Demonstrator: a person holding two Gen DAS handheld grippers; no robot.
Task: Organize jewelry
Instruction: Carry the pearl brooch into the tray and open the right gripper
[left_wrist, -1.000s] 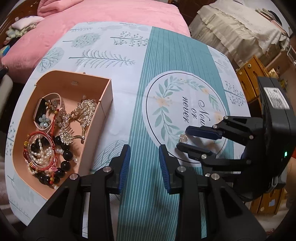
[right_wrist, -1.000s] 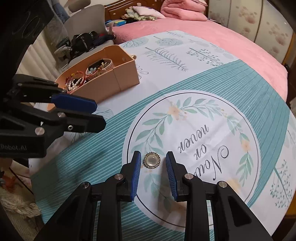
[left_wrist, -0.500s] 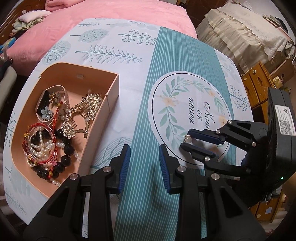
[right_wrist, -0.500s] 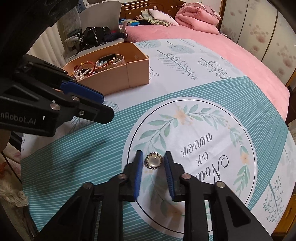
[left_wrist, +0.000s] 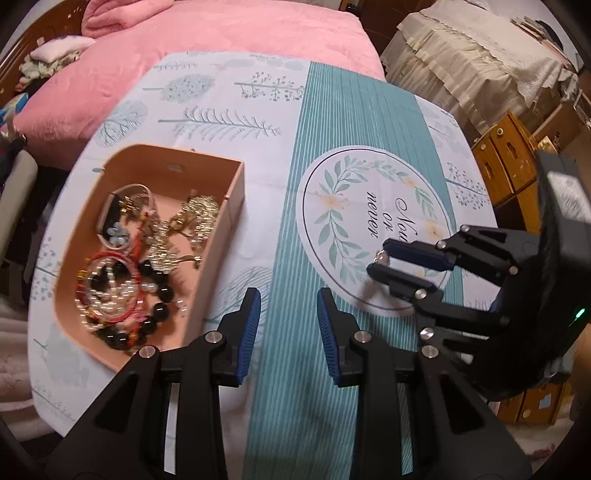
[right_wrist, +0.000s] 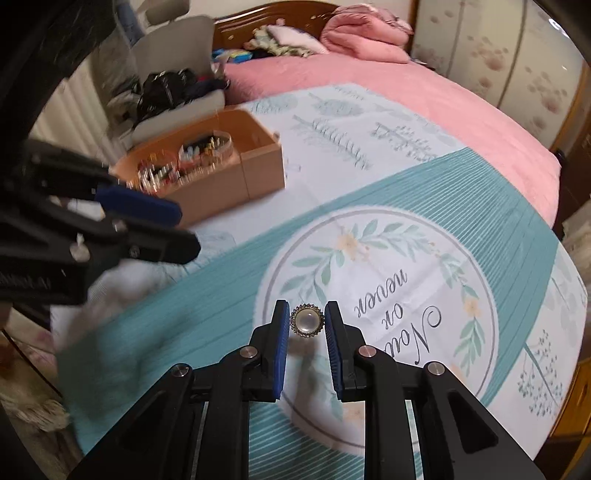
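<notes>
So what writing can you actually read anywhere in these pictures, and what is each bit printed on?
"Now or never": script lettering inside the leaf wreath on the tablecloth, readable in both views, upside down in the right wrist view.
White label on the body of the right gripper, seen from the left wrist view: too blurred to read.
Lettering on the side of the left gripper, at the left edge of the right wrist view: too blurred to read.

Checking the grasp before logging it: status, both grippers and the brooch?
Right gripper shut on pearl brooch, clear of the cloth. Left gripper open, empty. Jewelry box to the left, path unobstructed.
</notes>
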